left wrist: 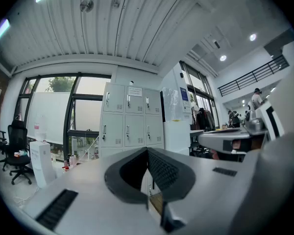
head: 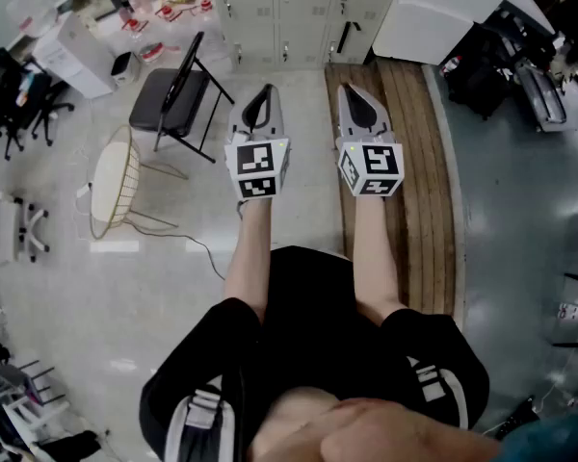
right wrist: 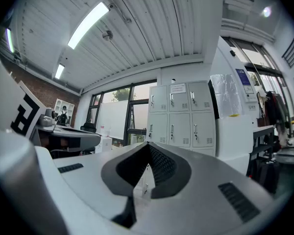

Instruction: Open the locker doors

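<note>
No part of the task can be judged as done. The lockers (right wrist: 181, 114) are seen straight ahead of both grippers and well apart from them, beyond a stretch of bare floor. In both gripper views every door that shows is shut flat with its handle untouched. The lowest row is partly hidden behind the gripper bodies, so its state cannot be told in full.

The left gripper (left wrist: 147, 150) is held with its jaws together and nothing between them. The right gripper (right wrist: 148, 145) is likewise closed and empty. In the head view they are carried side by side in front of the person, tips pointed toward the lockers. A folding chair (head: 178, 94) stands off to the left of the left gripper, and a tall white cabinet (right wrist: 230, 116) stands just right of the lockers.

All of the work is judged to remain: the lockers must be approached, a gripper opened and closed on a handle, and each door swung out in turn.
</note>
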`<state>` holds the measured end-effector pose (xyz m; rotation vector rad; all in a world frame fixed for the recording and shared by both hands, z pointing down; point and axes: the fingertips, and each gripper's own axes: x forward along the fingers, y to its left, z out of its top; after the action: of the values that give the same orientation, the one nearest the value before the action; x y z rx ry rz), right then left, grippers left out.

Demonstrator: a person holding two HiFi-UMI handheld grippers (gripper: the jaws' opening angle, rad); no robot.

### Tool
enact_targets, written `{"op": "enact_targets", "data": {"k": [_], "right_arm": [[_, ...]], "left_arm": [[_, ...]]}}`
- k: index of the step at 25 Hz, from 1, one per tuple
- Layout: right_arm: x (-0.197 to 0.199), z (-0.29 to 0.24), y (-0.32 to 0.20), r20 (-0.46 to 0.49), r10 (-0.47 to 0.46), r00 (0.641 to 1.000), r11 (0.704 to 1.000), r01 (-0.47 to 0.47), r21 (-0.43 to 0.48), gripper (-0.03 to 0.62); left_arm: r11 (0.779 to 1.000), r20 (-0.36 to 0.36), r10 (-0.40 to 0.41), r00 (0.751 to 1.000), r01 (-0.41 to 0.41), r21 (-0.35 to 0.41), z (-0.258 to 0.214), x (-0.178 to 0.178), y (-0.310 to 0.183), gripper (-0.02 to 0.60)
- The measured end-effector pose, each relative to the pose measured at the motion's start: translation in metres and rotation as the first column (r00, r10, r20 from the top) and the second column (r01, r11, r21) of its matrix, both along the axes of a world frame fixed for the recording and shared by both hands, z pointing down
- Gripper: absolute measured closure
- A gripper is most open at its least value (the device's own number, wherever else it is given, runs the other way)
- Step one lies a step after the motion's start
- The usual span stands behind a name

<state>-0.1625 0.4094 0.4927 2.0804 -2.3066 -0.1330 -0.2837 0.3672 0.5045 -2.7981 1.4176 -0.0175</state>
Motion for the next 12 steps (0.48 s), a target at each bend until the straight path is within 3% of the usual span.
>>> {"op": "enact_targets", "data": {"k": [6, 12], "right_arm": [[-0.016, 0.008, -0.013, -0.026, 0.003, 1.000, 0.999, -0.004, -0.036, 0.586], [-0.030, 0.014, -0.030, 0.013, 0.056, 0.998, 0.996, -0.055, -0.068, 0.586]], "left_arm": [[1.000, -0.006, 0.006, 1.000, -0.006, -0.001, 0.001, -0.015, -0.010, 0.572], [1.000, -0.004, 0.006, 1.000, -0.006, -0.014, 0.004, -0.039, -0.024, 0.572]]}}
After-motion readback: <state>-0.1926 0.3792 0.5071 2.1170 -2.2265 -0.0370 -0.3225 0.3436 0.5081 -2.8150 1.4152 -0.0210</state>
